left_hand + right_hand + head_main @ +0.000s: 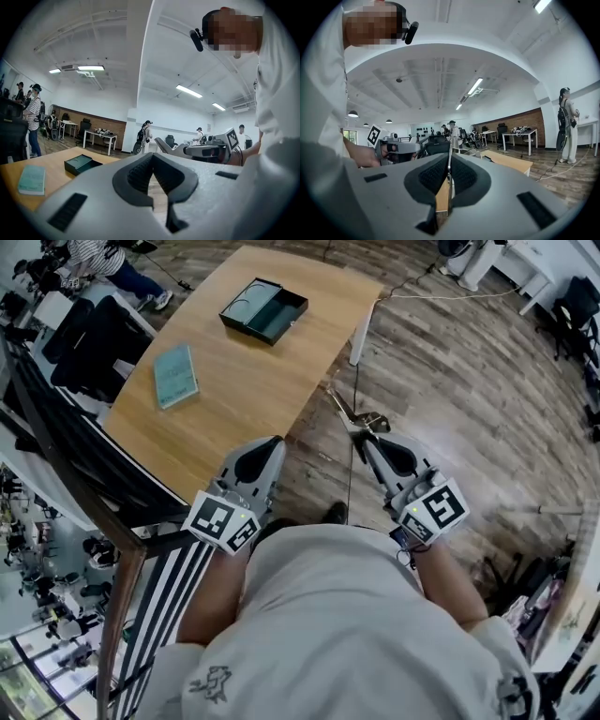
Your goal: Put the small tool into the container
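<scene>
Overhead, a person stands at the near corner of a wooden table [244, 399] with a gripper in each hand, both pointing level and forward. The right gripper [364, 439] has its jaws closed tight on the small tool [345, 409], a thin metal piece (its exact kind is too small to tell). It juts out ahead of the fingertips, over the floor. In the right gripper view the tool shows as a narrow bright strip pinched between the ribbed pads. Holding it by one end probably leaves the free end clear to go into the box first. The left gripper [272, 442] is empty, its jaws drawn together at the tips. It is likely kept ready only to steady the box. The container [264, 310], a dark open box, rests on the table well ahead of the left gripper, and ahead and to the left of the right one. A teal book [175, 376] lies nearer, off to the left gripper's left. Judging by this, the tool is on its way and not yet dropped in.
</scene>
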### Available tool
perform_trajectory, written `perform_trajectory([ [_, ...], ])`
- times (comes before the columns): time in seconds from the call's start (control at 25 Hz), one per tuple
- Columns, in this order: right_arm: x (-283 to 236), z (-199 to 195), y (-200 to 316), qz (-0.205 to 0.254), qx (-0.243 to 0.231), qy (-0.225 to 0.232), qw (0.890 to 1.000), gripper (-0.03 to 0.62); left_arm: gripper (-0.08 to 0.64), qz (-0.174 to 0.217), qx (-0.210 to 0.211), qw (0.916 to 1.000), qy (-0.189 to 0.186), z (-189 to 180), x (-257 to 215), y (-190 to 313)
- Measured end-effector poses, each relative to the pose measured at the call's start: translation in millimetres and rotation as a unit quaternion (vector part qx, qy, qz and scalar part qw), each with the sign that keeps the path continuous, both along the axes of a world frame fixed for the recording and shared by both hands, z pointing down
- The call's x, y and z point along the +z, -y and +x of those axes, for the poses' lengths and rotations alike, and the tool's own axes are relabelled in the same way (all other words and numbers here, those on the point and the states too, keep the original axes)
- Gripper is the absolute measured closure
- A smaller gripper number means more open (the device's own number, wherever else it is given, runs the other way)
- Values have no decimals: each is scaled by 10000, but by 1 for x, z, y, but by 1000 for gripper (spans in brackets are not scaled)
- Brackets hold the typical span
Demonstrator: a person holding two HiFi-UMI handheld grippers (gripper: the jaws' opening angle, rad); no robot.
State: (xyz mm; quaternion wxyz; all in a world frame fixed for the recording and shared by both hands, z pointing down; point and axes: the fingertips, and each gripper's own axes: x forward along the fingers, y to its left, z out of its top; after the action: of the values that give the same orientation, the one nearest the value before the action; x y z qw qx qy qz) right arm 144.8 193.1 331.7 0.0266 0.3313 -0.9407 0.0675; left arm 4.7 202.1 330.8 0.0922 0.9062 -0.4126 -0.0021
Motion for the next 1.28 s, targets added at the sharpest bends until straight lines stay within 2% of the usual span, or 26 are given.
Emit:
perform_trajectory([
  [0.36,12,23,29,-173,39,42,9998,575,554,-112,134,9998,87,27,8,32],
  [0.68,16,10,64,-183,-17,-38,9998,575,554,-116,214,9997,28,22,12,76],
  [0.84,16,-6,91,-172,-42,-51,9998,575,554,-104,236,9997,-3,8,13,101],
  [1.28,4,-74,166,-37,-252,-112,9996,575,554,-16,124,9999,-29,-58,7,166],
])
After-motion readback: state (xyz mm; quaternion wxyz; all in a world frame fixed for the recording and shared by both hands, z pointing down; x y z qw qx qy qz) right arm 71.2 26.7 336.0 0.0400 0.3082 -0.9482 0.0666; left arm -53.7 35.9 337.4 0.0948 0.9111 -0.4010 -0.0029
